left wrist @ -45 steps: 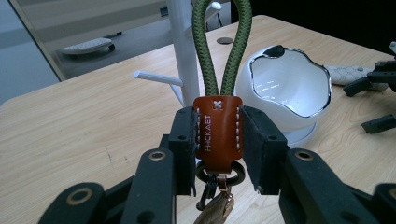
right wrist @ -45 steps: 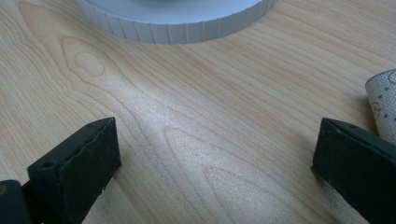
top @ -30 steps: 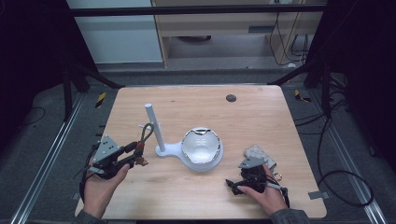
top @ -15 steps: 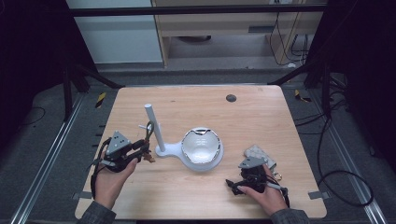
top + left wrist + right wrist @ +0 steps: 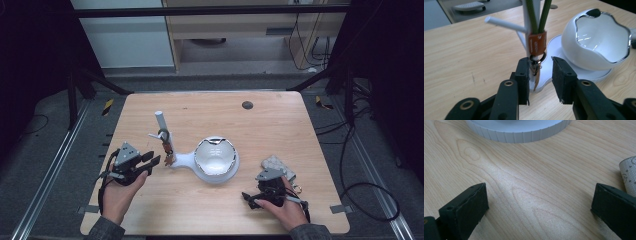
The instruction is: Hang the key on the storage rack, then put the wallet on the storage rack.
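My right claw sits nearest to me, low over the wooden counter at its front right, with my right hand wrapped around its body. In the right gripper view its two black jaws stand wide apart with bare wood grain between them and nothing gripped. Just beside the right-hand jaw in that view lies the edge of a pale dotted cloth, which from above is a small crumpled bundle next to my right hand.

My left claw is a little farther out on the left, held in my left hand and pointing toward the white stand. In the left gripper view its jaws are partly apart, one on each side of a small bunch of metal rings and a thin brown tag that dangle from an orange band. The left jaw looks right up against the rings; the right jaw is clear of them, so the claw is not clamped on anything. The orange band gathers two green cords that run up out of the top of the view, and the whole keychain hangs against the stand's upright post, just under a white peg that sticks out sideways.

Beyond the post, on the same white base, rests a white rounded bowl with a shiny chrome rim, its opening tilted upward.

At the far edge of the counter there is a small dark round spot, well apart from everything else.
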